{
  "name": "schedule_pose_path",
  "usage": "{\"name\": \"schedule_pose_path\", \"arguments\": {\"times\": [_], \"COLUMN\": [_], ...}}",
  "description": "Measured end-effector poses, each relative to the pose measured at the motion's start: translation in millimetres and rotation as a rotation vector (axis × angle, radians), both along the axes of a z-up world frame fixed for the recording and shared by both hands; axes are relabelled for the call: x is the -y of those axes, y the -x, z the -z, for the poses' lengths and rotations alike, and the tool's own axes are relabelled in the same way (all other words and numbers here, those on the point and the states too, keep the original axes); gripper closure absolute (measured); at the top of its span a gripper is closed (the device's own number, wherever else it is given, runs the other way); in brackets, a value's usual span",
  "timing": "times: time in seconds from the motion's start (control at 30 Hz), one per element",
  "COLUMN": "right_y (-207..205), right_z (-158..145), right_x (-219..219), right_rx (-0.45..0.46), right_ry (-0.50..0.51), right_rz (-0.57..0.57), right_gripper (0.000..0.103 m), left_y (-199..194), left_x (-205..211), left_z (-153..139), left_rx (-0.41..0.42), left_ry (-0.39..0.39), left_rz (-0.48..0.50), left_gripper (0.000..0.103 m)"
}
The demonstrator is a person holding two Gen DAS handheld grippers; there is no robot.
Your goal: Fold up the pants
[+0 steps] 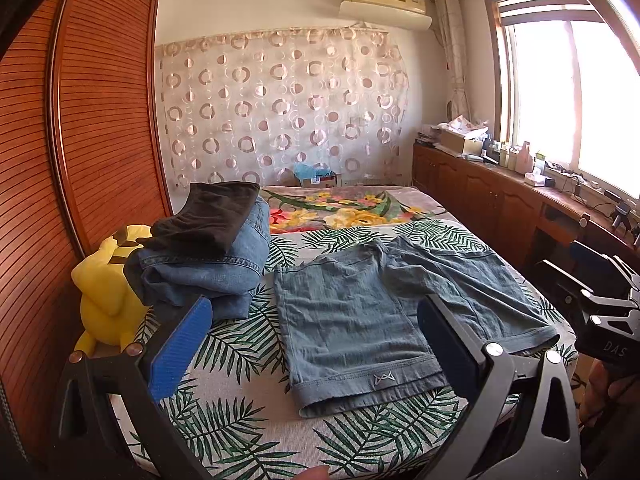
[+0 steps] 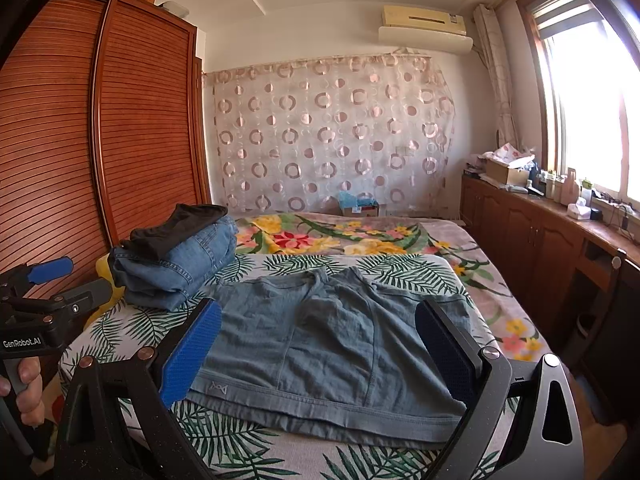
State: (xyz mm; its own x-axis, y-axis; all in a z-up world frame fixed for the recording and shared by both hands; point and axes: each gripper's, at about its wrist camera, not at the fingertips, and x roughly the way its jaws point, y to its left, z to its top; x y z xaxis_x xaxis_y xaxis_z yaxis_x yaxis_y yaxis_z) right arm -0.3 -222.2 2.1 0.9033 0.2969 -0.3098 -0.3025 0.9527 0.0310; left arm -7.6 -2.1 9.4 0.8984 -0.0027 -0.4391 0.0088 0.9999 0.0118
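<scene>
Grey-blue shorts lie spread flat on the leaf-print bed sheet, leg hems toward me; they also show in the right wrist view. My left gripper is open and empty, held above the near hem of the left leg. My right gripper is open and empty, held above the near edge of the shorts. The right gripper's body shows at the right edge of the left wrist view. The left gripper's body shows at the left of the right wrist view.
A stack of folded jeans with a black garment on top sits at the left of the bed, beside a yellow plush toy. A wooden wardrobe stands on the left. A cluttered wooden cabinet runs under the window on the right.
</scene>
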Motion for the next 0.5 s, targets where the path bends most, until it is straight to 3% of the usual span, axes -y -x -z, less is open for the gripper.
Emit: {"name": "schedule_pose_path", "arguments": {"times": [0.5], "right_y": [0.0], "right_z": [-0.8], "right_x": [-1.6], "right_rx": [0.0], "right_ry": [-0.002], "right_rz": [-0.002], "right_gripper": [0.005], "left_y": [0.5], "left_x": [0.0], "left_z": [0.0], "left_rx": [0.002], "left_ry": [-0.002], "left_rz": [0.002], "left_gripper": [0.0]}}
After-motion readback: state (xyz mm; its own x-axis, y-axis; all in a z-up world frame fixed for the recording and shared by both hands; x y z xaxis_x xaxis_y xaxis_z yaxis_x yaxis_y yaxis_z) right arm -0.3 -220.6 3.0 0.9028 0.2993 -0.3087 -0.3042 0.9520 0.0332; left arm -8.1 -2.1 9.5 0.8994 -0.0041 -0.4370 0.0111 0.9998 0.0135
